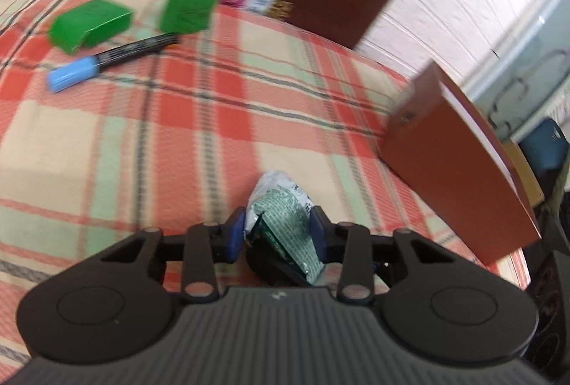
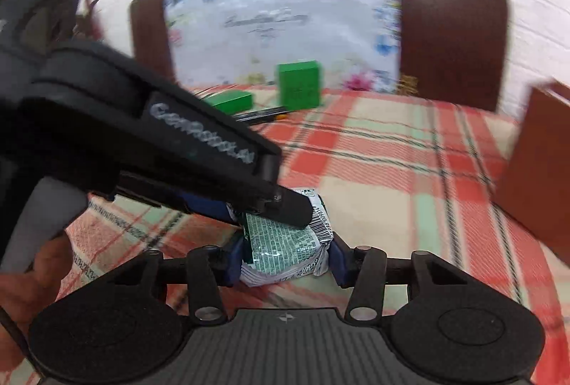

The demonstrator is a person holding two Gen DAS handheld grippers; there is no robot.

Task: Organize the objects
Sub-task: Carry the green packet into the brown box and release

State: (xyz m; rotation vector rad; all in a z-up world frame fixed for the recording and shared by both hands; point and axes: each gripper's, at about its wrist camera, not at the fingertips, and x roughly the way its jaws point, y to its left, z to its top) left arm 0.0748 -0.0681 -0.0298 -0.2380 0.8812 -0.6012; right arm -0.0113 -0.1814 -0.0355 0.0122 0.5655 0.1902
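On the plaid cloth (image 1: 178, 142), seen from the left wrist cam, the left gripper (image 1: 277, 235) has its blue pads pressed on both sides of a small packet (image 1: 281, 210), so it is clamped on it. The packet is crumpled foil, silver w/ green print, and it stands up between the fingers, just above the cloth. Far behind lie two green boxes, one flat (image 1: 89, 25) and one upright (image 1: 190, 5), w/ a marker (image 1: 110, 62) w/ blue cap just in front of them. A brown board (image 1: 459, 171) leans at the right edge.

From the right wrist cam, the right gripper (image 2: 283, 260) has the same packet (image 2: 281, 242) between its pads; the left pad touches it, but at the right pad I cannot tell if there is contact, so its closing state is not clear. The left gripper (image 2: 256, 203) comes in from the left side and holds the packet's top part. I think both tools are on one packet because it is a handover or a re-grip, prob. to turn it before placing. Here the packet shows a barcode and dense green text on wrinkled silver wrap; it looks soft, so it may slip or deform. The upright green box (image 2: 299, 85) is far behind, well apart.
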